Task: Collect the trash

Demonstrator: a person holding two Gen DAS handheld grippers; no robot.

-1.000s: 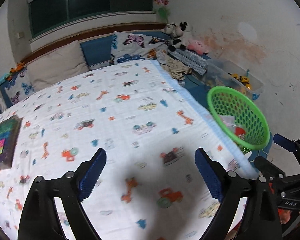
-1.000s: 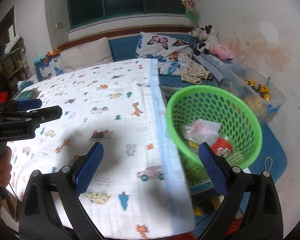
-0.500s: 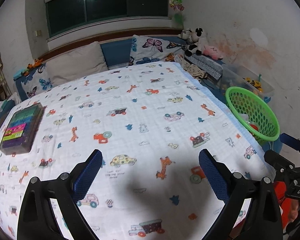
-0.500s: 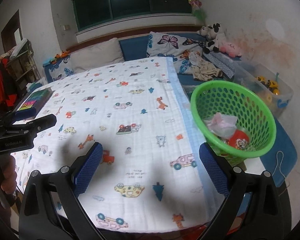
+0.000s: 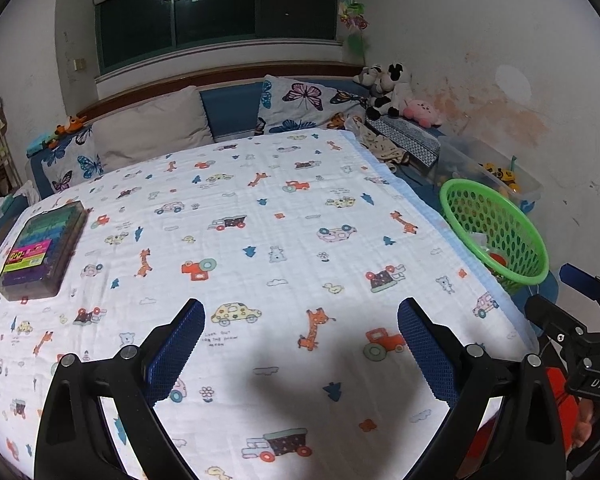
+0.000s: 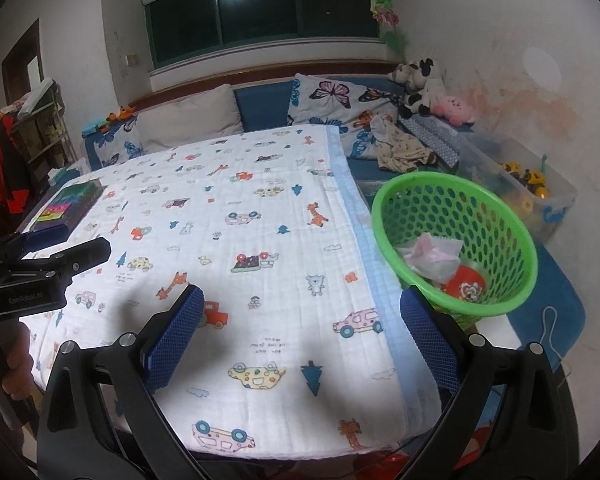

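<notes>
Left gripper: jaws apart, empty, above printed blanket. Right gripper: apart, empty, likely done dropping. Green basket at 2 o'clock, beside bed edge for reach; trash inside. Blanket: only coloured box, 10 o'clock.

A home bedroom, most likely a child's, is shown. The middle of both views is filled by a bed covered with a white blanket printed with cars and giraffes. Butterfly pillows and a plain pillow are propped against a wooden headboard under a dark window. Plush toys are heaped in the corner by the stained wall, and a clear bin of toy vehicles is set on the floor just beyond a green basket. Clothes are hung by shelves at the left of the right wrist view.
</notes>
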